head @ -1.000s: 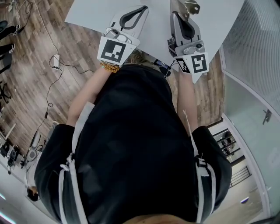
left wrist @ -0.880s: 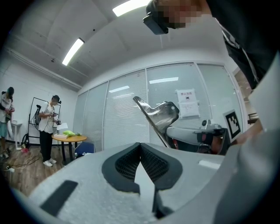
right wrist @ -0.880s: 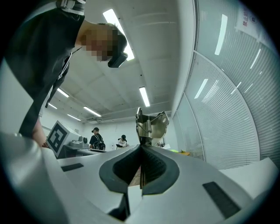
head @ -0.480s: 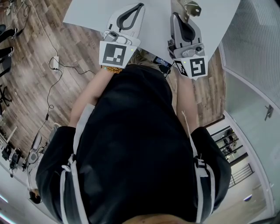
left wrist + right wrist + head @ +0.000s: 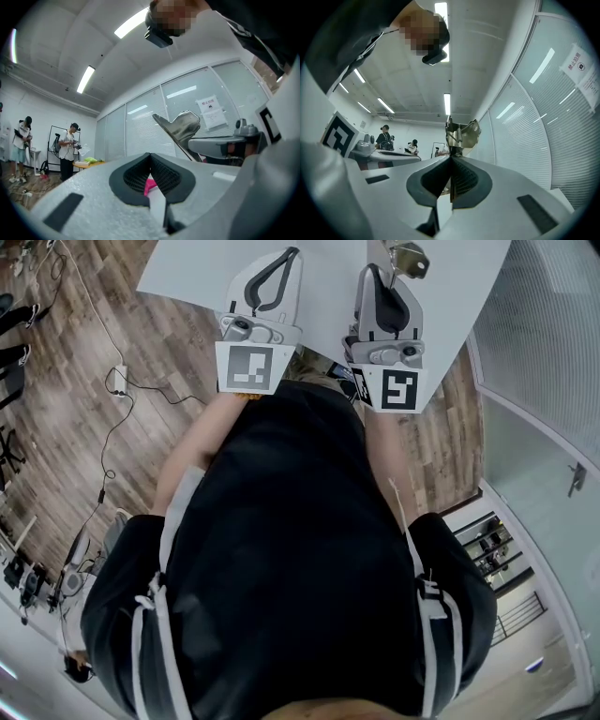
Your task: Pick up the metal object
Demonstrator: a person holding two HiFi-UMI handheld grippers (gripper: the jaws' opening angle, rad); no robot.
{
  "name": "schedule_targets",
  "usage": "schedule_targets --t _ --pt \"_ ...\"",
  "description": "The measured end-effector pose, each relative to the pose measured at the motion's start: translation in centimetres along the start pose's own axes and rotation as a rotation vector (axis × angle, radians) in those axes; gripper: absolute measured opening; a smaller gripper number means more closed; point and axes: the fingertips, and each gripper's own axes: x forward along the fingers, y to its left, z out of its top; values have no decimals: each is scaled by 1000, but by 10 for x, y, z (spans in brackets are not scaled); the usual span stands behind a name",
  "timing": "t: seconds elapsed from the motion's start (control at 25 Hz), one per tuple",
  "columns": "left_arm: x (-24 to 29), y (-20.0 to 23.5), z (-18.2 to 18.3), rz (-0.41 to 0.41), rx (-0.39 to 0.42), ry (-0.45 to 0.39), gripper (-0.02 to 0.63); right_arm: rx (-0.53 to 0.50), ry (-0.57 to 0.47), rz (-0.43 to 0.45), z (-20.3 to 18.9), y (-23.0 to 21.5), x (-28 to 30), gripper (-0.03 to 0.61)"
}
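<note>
Rolled since a second ago, the left gripper [image 5: 150, 155] and right gripper [image 5: 451, 158] both sit squarer in the head view, the right one shifted a little leftward. The right gripper stays clamped on the metal object [image 5: 461, 133], which sticks out past its pinched jaw tips (a small spring shows on it), over the white table [image 5: 187, 268]. The left gripper's jaws are together and empty, with the object off to their right, apart

metal object [image 5: 462, 132]: bare glossy metal. right gripper [image 5: 450, 158]: matt grainy pale plastic, black ribbed pads [image 5: 463, 180]. table [image 5: 187, 268]: smooth matt white. floor [image 5: 75, 399]: wood-grain planks.
</note>
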Motion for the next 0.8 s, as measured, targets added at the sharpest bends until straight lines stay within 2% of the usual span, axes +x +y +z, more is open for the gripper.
schedule_targets --t 0.16,0.28,0.4,0.8 --pt "1 -9 -9 -8 75 32 6 -5 44 3 -2 -1 0 2" --pt "3 -13 -14 15 68 39 6 -46 77 4 -5 -3 -1 2" --pt "7 -14 -15 10 107 33 6 -76 94 -1 -8 -5 -2 2" --pt "8 -16 -25 -4 125 46 6 -54 128 12 -21 -11 -5 2"
